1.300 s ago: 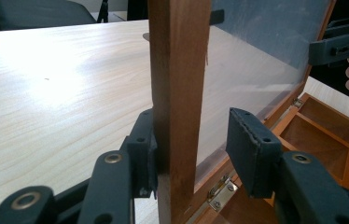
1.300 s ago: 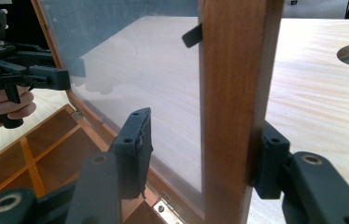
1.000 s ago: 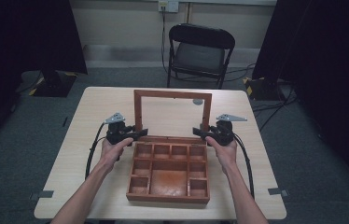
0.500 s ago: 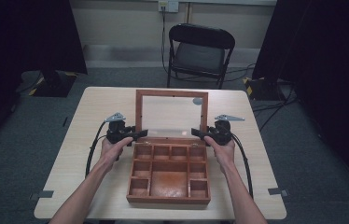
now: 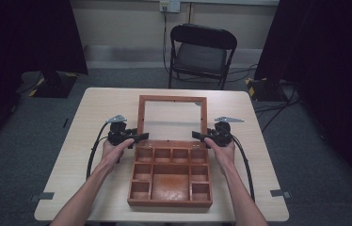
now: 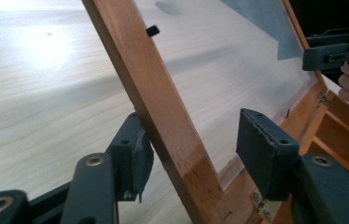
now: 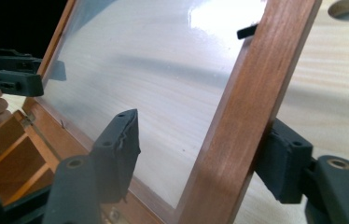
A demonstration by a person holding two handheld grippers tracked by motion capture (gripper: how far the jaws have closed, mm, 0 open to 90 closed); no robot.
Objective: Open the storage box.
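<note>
High view: wooden box [image 5: 170,176] open, compartments bare, lid [image 5: 172,117] upright.

Reddish smooth wooden box [image 5: 170,181], glossy clear-paned lid [image 6: 219,70]; pale matt wood-grain table [image 5: 99,108].

Both grippers, left gripper [image 5: 140,137] and right gripper [image 5: 196,135], flank the wooden box's [image 5: 170,187] raised lid [image 5: 172,100], seemingly touching it.
</note>
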